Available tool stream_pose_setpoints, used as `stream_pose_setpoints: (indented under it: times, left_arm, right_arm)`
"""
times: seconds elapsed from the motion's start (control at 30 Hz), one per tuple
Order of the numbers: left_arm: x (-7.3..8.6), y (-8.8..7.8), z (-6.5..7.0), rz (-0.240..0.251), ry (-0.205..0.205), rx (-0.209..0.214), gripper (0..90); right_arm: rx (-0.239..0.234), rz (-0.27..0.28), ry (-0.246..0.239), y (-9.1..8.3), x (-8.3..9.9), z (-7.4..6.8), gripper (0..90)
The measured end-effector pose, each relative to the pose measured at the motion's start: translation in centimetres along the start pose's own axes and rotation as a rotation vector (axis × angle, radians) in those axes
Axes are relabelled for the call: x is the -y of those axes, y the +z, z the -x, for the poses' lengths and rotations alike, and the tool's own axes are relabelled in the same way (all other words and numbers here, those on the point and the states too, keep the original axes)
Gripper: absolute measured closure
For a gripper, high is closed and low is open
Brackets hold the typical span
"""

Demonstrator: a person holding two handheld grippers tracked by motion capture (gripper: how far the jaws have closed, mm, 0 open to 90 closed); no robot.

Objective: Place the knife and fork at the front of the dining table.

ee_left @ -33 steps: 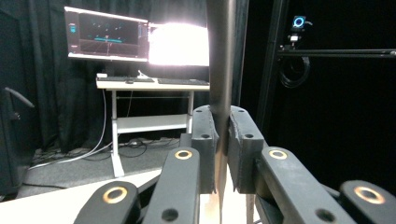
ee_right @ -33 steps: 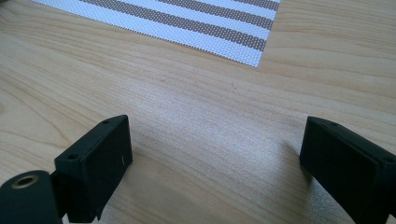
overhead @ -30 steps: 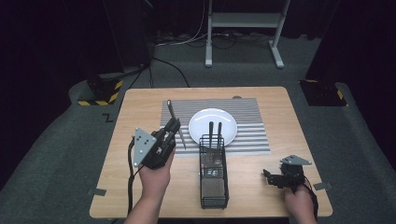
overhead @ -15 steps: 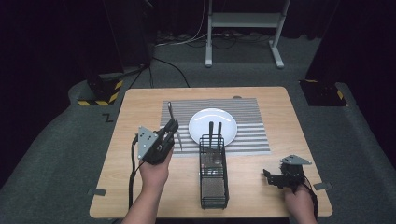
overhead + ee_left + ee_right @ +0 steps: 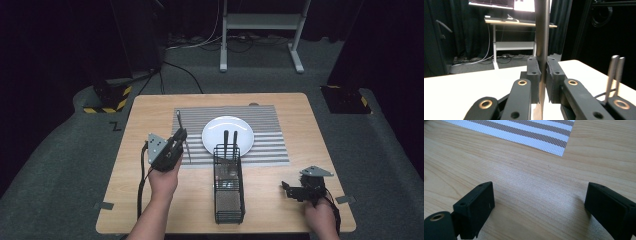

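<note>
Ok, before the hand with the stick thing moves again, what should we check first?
1. Left gripper shut on the utensil: ok, it sits between both pads.
2. What kind of utensil it is: cannot tell, just a dark metal handle.
3. Wire caddy standing upright beside the plate: ok.
4. Room in the caddy's far compartment: cannot tell; two handles already stand there.
5. Right gripper out of the way: ok, open and low over bare table.

High overview; two close table-level (image 5: 150, 107) views
</note>
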State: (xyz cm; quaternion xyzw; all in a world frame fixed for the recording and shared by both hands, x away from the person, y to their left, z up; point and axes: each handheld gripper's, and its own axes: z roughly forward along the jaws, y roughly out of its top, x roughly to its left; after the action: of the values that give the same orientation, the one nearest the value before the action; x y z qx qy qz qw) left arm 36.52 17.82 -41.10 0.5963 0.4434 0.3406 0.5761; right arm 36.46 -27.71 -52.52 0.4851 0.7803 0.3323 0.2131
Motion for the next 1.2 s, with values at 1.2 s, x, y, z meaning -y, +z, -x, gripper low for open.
stream_pose_setpoints:
  times: [1.2]
  left_arm:
    - [2.4,3.8,-1.9,-0.141,-0.031,-0.024,82.2]
  right_arm:
    - [0.006,-0.001,0.002,0.0,0.0,-0.1,8.8]
